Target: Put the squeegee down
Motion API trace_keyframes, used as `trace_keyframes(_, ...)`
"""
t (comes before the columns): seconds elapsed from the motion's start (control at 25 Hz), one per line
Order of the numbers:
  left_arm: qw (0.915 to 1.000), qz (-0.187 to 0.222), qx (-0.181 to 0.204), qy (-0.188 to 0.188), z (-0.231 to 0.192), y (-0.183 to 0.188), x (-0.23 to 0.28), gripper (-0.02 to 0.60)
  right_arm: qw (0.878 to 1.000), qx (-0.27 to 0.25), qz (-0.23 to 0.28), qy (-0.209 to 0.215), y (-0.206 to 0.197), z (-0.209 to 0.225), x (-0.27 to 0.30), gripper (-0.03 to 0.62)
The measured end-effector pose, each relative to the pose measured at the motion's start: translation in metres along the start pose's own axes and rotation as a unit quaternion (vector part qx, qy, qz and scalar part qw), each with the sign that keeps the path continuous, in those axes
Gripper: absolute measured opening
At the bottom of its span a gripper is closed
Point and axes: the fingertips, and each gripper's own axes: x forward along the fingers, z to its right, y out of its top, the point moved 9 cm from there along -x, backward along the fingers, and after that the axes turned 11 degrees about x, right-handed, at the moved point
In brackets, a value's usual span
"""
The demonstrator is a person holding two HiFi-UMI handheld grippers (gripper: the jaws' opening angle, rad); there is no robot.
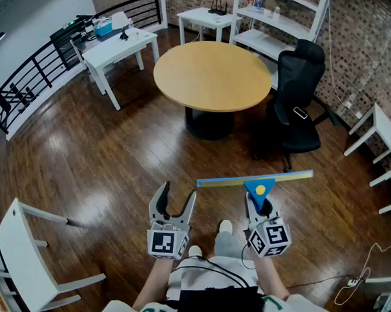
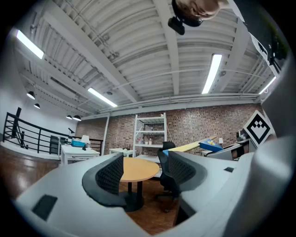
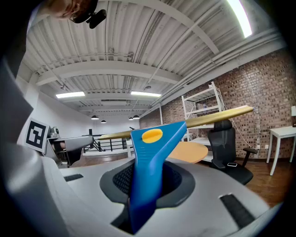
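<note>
Standing on open wood floor (image 1: 98, 156), so nothing carries the task's thing yet. The round desk (image 1: 211, 74) lies straight ahead and well apart, its near edge facing the tools. It looks like the likely landing spot. A black office chair (image 1: 300, 99) sits by the desk's right edge.

The squeegee (image 1: 256, 182) is in the air, resting on nothing. Its blade is at the far end with the long axis crosswise, left to right, roughly parallel to the desk's near edge. The blue handle runs back toward the person. The blade's left end sits just ahead of the left tool (image 1: 177, 192).

Right tool (image 1: 260, 206): jaws clamped on the blue handle, pads pressing both sides. Left tool: jaws apart, nothing between them, just beside the right one.

My read: the put-down is the right hand's job. Carry forward over the desk, lower until the blade lies flat, then release.
</note>
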Motion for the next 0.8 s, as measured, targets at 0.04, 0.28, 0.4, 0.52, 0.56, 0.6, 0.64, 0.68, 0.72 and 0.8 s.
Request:
trace_keyframes(0.04,1.0000,-0.003,-0.006,-0.003,0.002,0.005,0.011,0.293,1.000,0.003,0.001,-0.001,0.002,0.007,0.006,0.089)
trace_keyframes(0.28,0.9998,-0.017,0.007,-0.007,0.018,-0.007,0.091,0.293,0.999,0.033,0.006,0.003,0.026,0.077,0.060,0.089)
trace_keyframes(0.4,0.9997,-0.021,-0.005,-0.005,0.033,0.007,0.143,0.293,0.999,0.035,0.026,0.011,0.055,0.121,0.094,0.089)
trace_keyframes(0.52,0.9997,-0.013,0.018,0.003,0.041,0.009,0.189,0.293,0.998,0.037,0.039,0.021,0.075,0.159,0.124,0.089)
trace_keyframes(0.56,0.9997,-0.012,0.022,0.006,0.043,0.012,0.202,0.293,0.998,0.042,0.038,0.024,0.079,0.169,0.132,0.091)
trace_keyframes(0.6,0.9996,-0.013,0.024,0.011,0.046,0.015,0.213,0.293,0.998,0.047,0.035,0.028,0.082,0.178,0.138,0.091)
trace_keyframes(0.64,0.9994,-0.016,0.028,0.016,0.048,0.015,0.222,0.293,0.998,0.050,0.031,0.034,0.084,0.186,0.144,0.091)
trace_keyframes(0.68,0.9989,-0.020,0.036,0.022,0.049,0.010,0.227,0.293,0.998,0.052,0.024,0.040,0.083,0.193,0.150,0.089)
trace_keyframes(0.72,0.9984,-0.024,0.044,0.026,0.049,0.005,0.232,0.293,0.997,0.055,0.017,0.045,0.081,0.199,0.156,0.091)
trace_keyframes(0.8,0.9977,-0.034,0.051,0.029,0.050,-0.001,0.243,0.293,0.996,0.071,0.005,0.054,0.076,0.211,0.169,0.089)
